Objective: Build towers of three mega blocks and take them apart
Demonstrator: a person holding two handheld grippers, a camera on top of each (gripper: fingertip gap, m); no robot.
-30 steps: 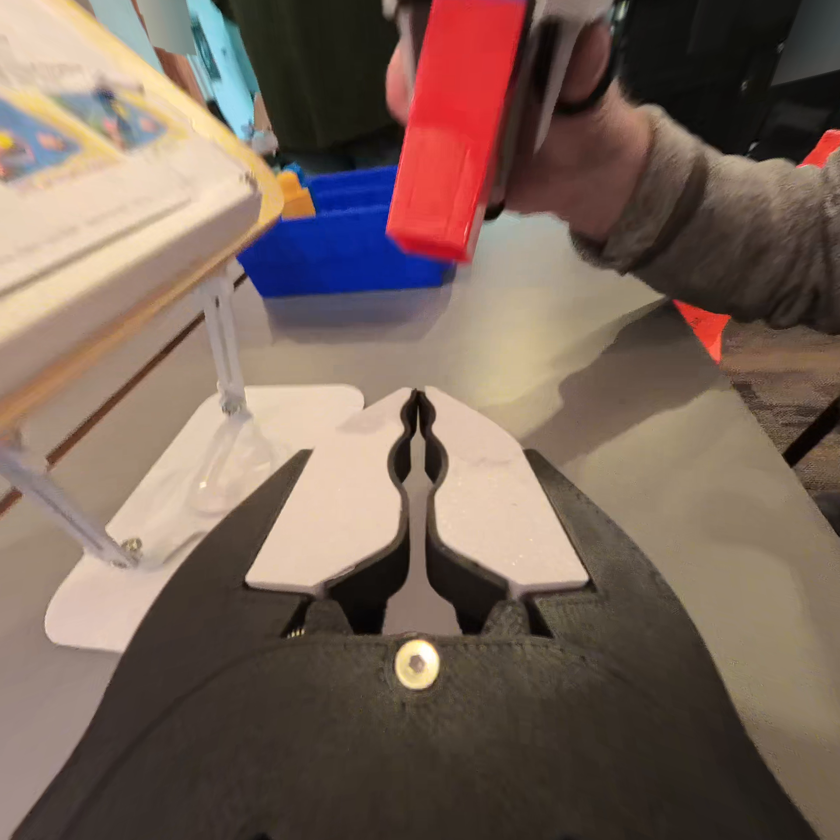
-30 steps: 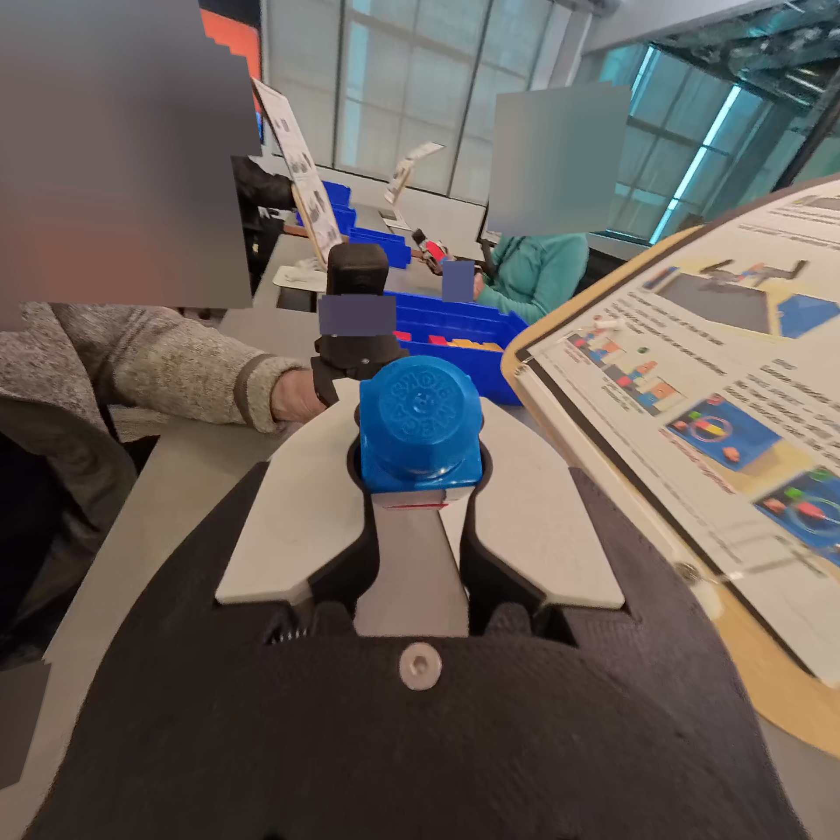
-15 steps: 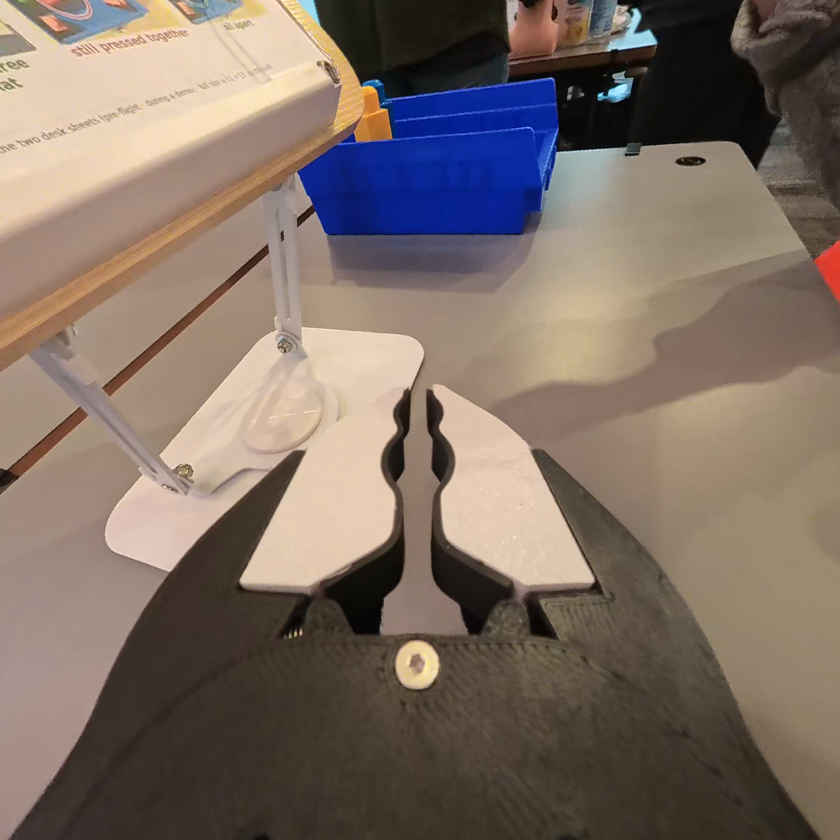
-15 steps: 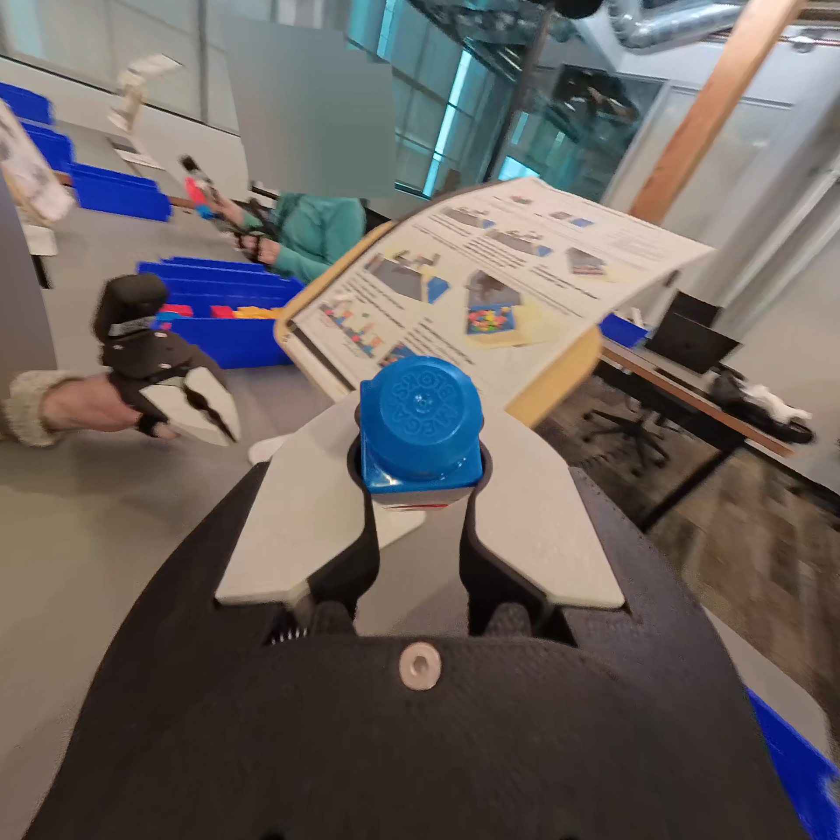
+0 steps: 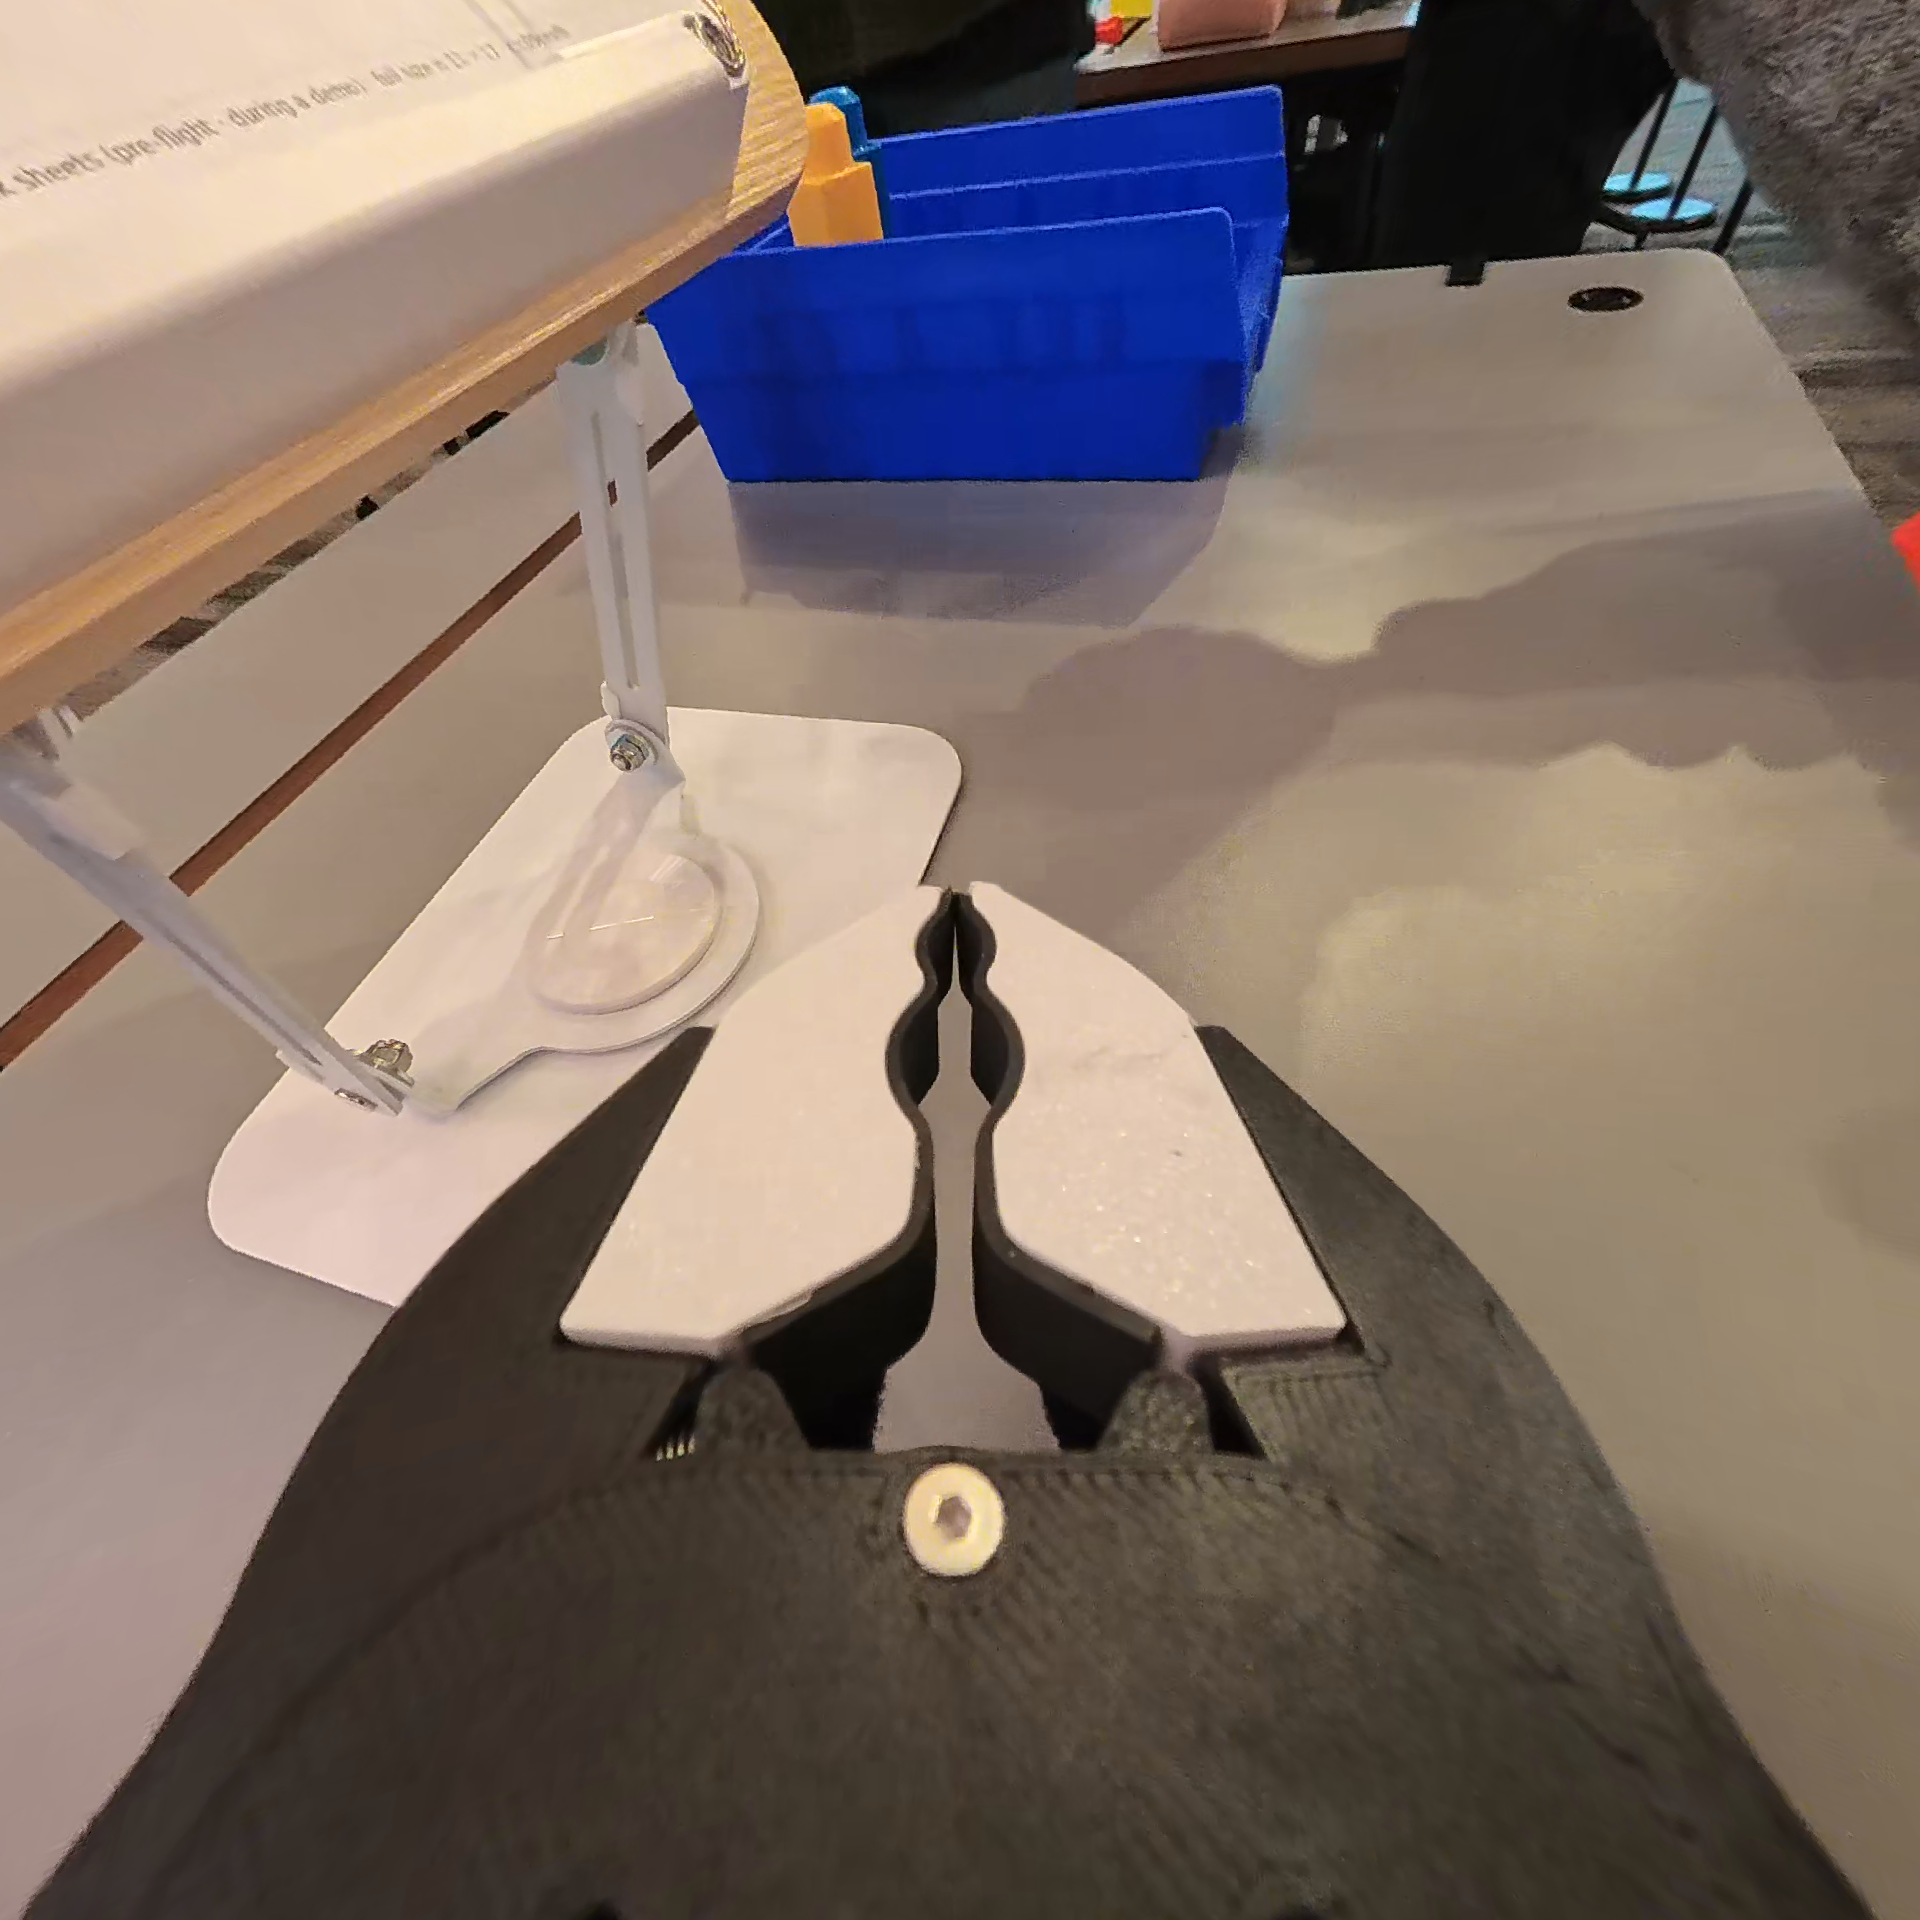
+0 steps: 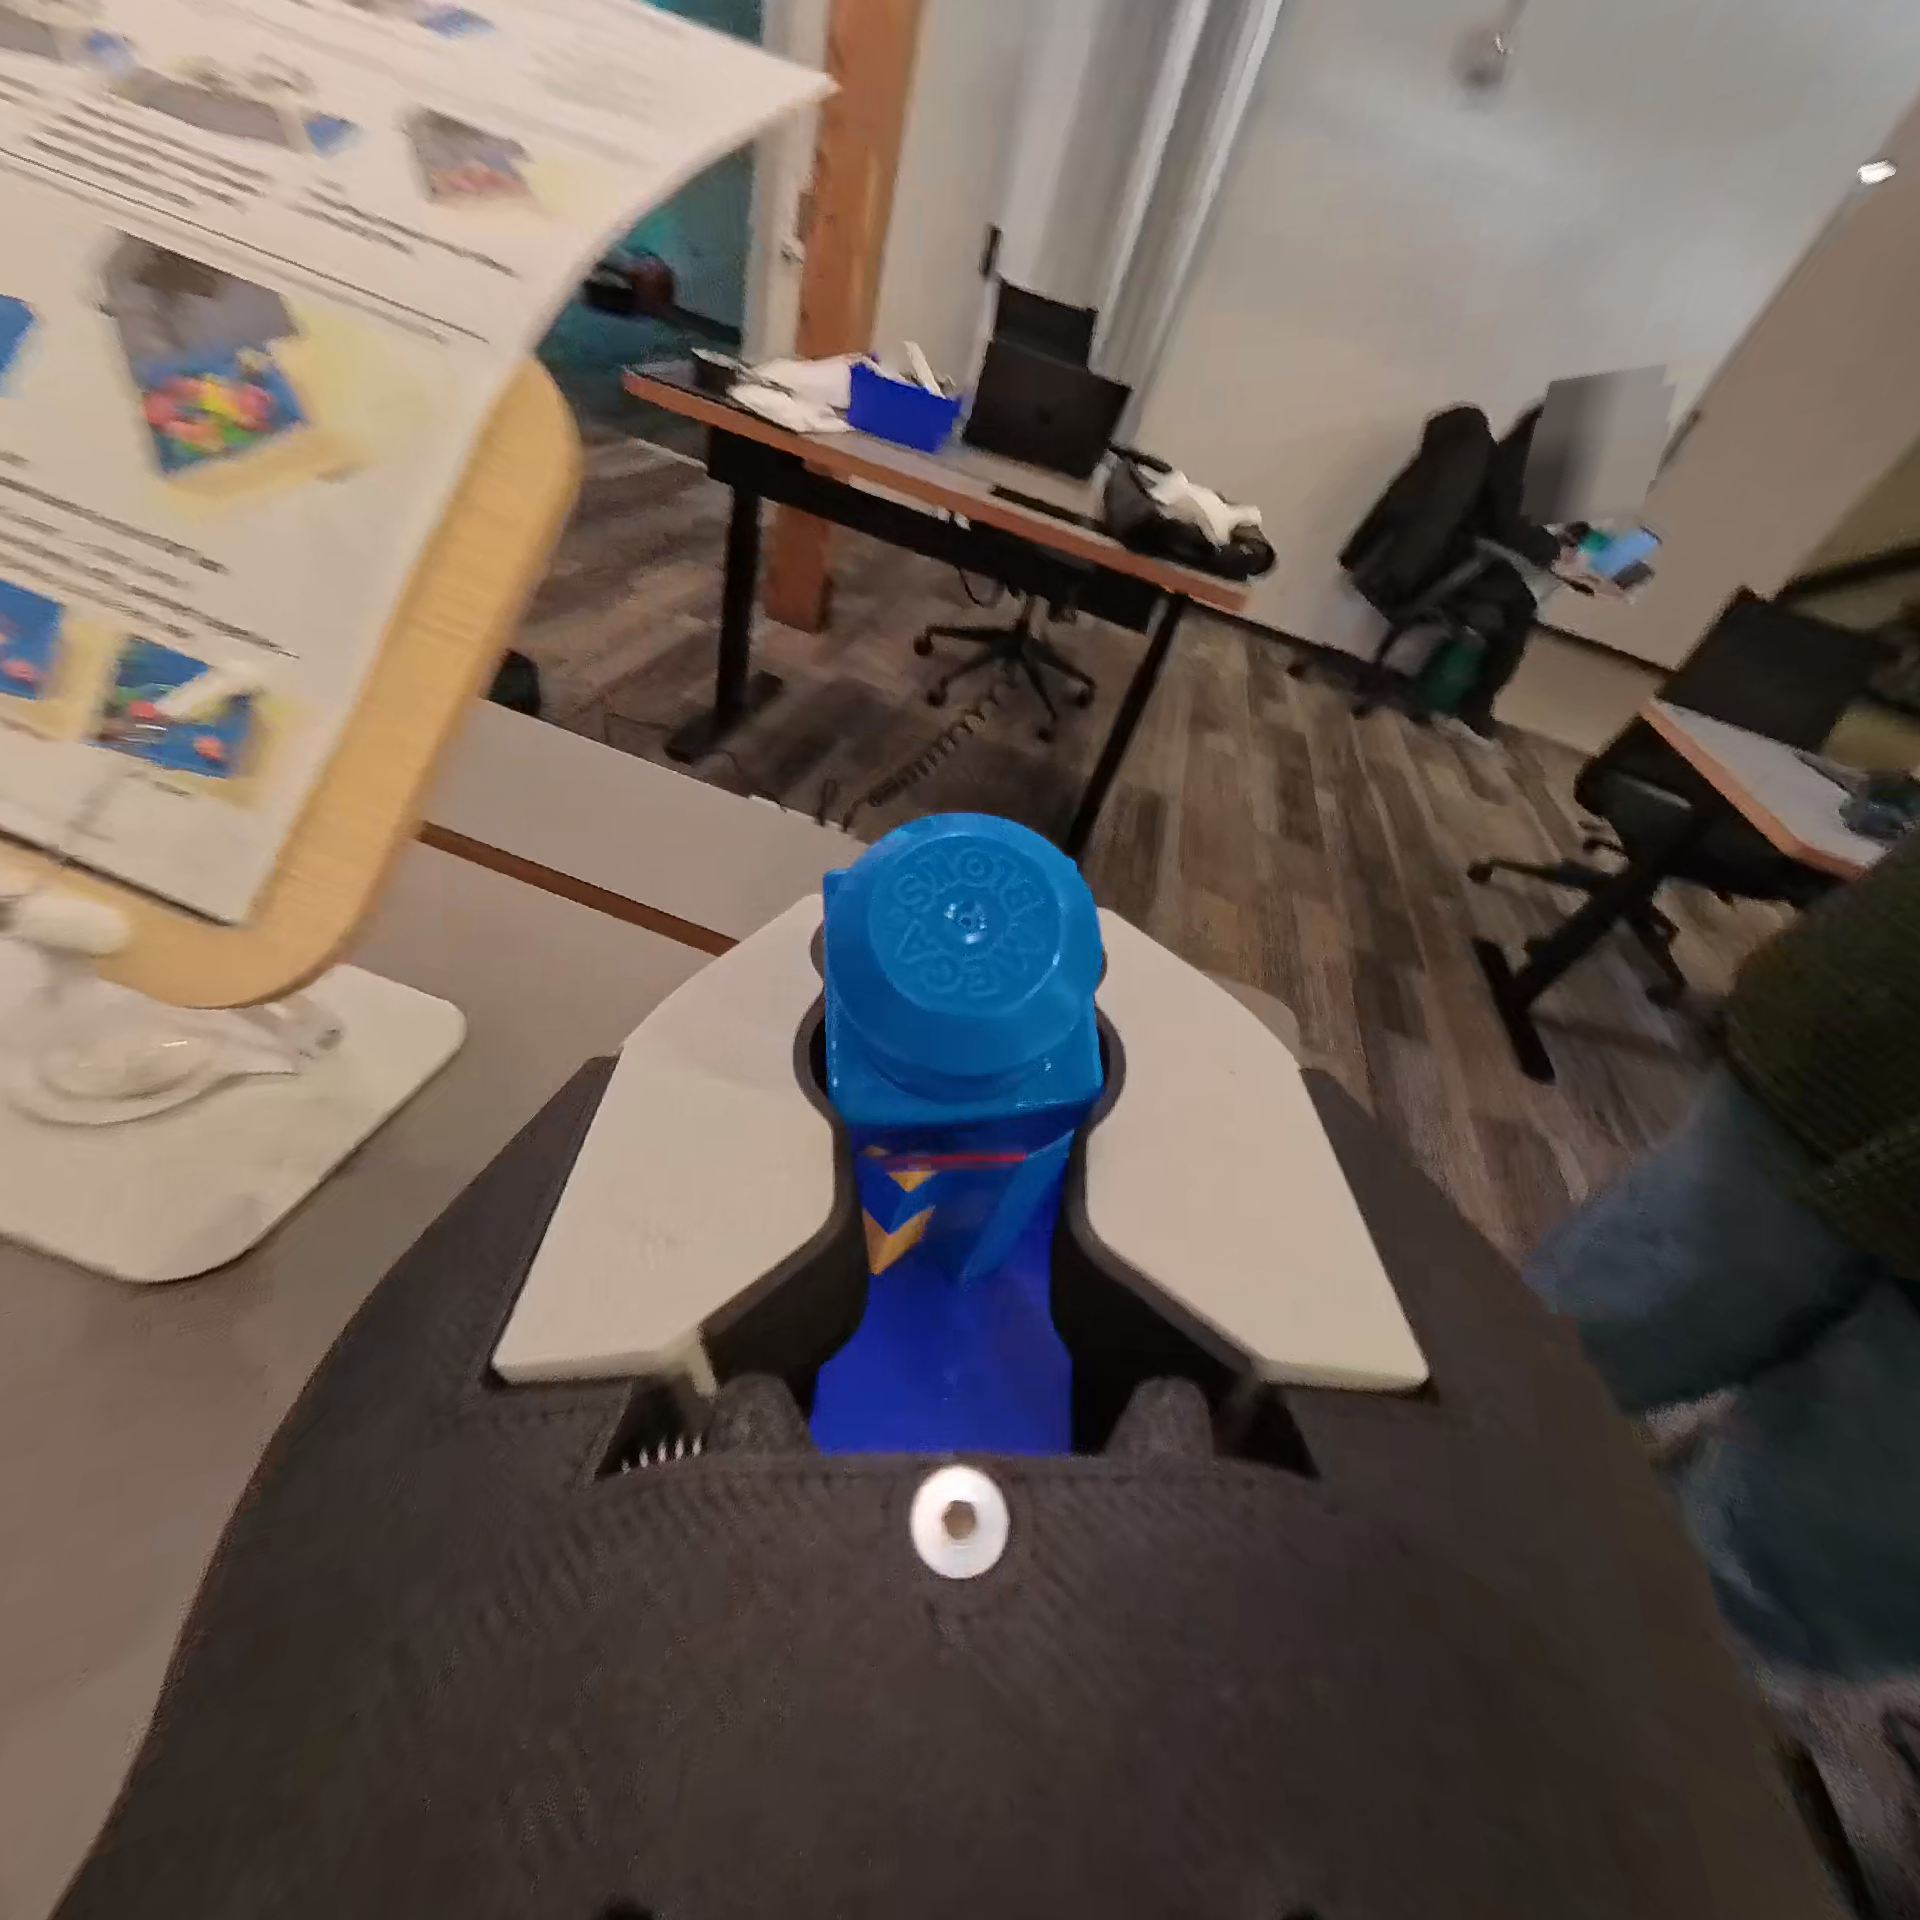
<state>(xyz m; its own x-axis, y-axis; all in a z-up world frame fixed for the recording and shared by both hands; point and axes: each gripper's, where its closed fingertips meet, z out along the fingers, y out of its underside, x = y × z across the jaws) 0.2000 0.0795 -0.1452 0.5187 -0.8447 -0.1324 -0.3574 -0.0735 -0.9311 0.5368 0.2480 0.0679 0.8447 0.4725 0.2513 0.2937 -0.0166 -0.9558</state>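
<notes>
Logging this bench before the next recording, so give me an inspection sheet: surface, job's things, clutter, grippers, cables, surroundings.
Surface: grey table, bare in front of the left gripper.
Job's things: blue block in the right gripper; blue bin with an orange block sticking up.
Clutter: instruction board on a white stand.
Grippers: left gripper shut, nothing between its fingers; right gripper shut on the blue block.
Cables: cords on the floor under a far desk.
Surroundings: desks, office chairs, laptops, wood floor.

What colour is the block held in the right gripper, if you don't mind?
Blue block, seen best in the right wrist view.
</notes>
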